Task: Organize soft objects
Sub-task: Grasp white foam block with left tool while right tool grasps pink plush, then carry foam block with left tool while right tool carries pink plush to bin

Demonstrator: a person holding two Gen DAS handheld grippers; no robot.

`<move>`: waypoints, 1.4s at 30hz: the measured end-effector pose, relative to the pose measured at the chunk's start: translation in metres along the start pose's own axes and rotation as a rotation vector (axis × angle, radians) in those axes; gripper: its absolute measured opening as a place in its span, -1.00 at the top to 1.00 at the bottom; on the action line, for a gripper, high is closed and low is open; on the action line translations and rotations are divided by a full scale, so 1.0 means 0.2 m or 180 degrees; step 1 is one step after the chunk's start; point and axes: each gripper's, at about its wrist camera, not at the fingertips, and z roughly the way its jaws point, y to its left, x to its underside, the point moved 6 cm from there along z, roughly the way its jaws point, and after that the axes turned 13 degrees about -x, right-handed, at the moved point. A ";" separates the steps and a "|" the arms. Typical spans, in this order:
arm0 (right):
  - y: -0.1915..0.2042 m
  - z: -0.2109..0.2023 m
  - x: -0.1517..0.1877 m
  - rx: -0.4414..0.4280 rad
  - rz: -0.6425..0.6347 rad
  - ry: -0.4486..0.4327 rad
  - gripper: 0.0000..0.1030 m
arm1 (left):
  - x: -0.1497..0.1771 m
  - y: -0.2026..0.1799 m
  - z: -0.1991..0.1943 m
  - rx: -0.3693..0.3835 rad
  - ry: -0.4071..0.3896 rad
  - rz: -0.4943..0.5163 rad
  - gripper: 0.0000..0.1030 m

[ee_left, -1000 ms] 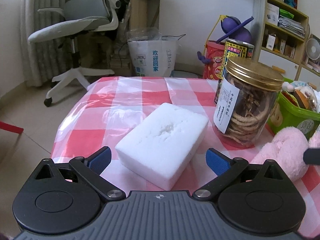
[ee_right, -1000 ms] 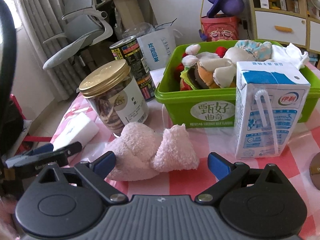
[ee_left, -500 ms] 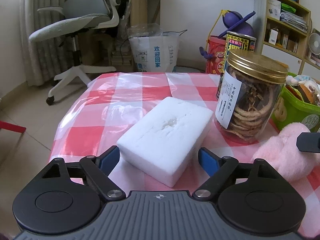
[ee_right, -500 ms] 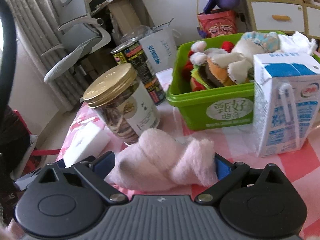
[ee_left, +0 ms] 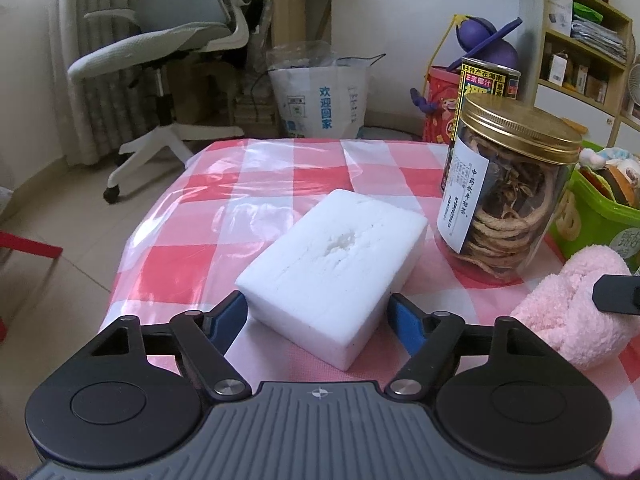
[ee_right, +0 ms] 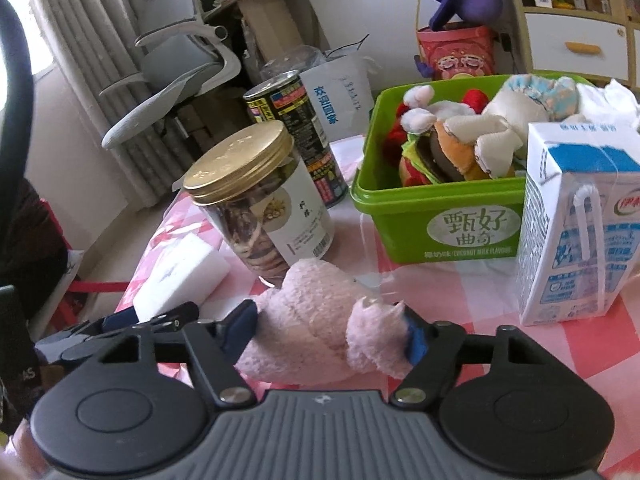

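Note:
A white sponge block (ee_left: 334,268) lies on the red-checked tablecloth (ee_left: 256,184). My left gripper (ee_left: 318,318) has closed on its near end, with both blue pads touching its sides. A pink fluffy cloth (ee_right: 320,320) lies in front of the jar; it also shows in the left wrist view (ee_left: 576,304). My right gripper (ee_right: 330,332) is shut on it, squeezing it between the pads. The green bin (ee_right: 436,220) behind holds several plush toys (ee_right: 452,148). The sponge also shows in the right wrist view (ee_right: 180,276).
A gold-lidded jar (ee_left: 504,188) stands right of the sponge, with a dark tin can (ee_left: 486,84) behind it. A milk carton (ee_right: 580,220) stands right of the bin front. An office chair (ee_left: 168,52) and a white bag (ee_left: 320,92) are beyond the table.
Both grippers moved forward and closed: the left around the sponge's near end, the right onto the pink cloth, which is now bunched between the pads.

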 end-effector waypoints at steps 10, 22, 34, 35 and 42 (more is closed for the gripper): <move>0.05 -0.10 -0.01 -0.0150 -0.0074 0.0142 0.16 | -0.02 0.03 -0.12 -0.0013 0.0086 0.0003 -0.45; 0.14 -0.35 -0.06 -0.0343 -0.0338 0.0115 0.16 | -0.07 0.04 -0.37 -0.0044 0.0078 -0.0035 -0.44; 0.09 -0.66 -0.21 -0.0526 -0.0307 -0.0254 0.16 | -0.20 -0.12 -0.62 0.0115 -0.0182 -0.0038 -0.44; 0.08 -0.69 -0.23 -0.0526 -0.0293 -0.0292 0.16 | -0.21 -0.14 -0.64 0.0136 -0.0200 -0.0032 -0.44; -0.13 -0.89 -0.38 -0.0476 0.0008 -0.0645 0.16 | -0.28 -0.35 -0.74 0.0322 -0.0335 0.0120 -0.44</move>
